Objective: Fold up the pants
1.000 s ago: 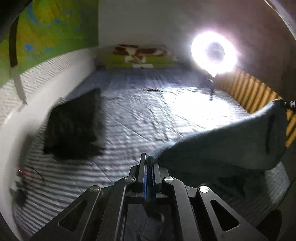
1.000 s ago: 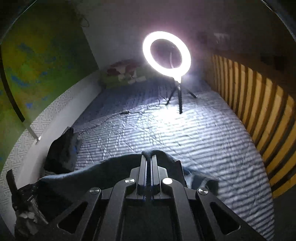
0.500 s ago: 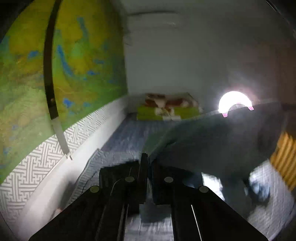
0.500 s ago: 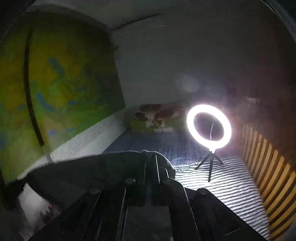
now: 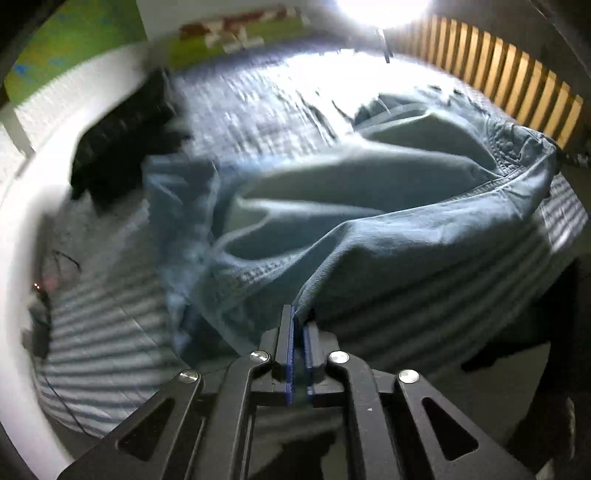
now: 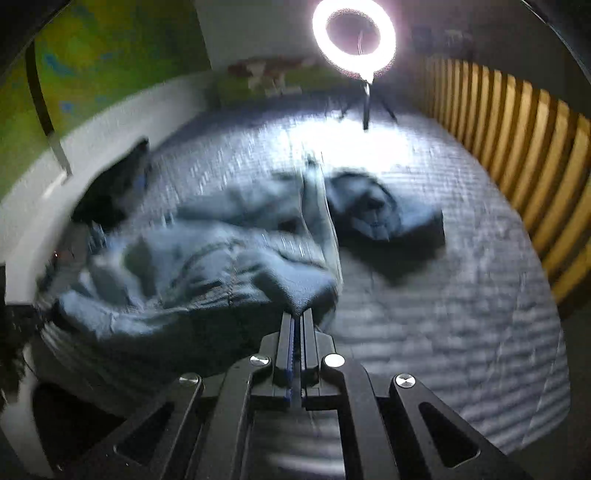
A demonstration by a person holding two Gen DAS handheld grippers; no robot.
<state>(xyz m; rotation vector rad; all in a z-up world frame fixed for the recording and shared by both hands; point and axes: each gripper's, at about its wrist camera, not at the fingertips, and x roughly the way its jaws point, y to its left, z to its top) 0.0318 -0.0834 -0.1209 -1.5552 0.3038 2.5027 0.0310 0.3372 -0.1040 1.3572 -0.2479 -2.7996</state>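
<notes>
Striped bedding (image 6: 443, 332) covers the bed under a glowing ring light (image 6: 354, 35). Blue pants (image 5: 369, 206) lie rumpled across it. Left gripper (image 5: 298, 321) pinches the fabric's edge, its jaws just starting to part; right gripper (image 6: 298, 319) is clamped on another edge.

Right gripper (image 6: 298, 317) pinches blue pants (image 6: 207, 258) (blurred).
</notes>
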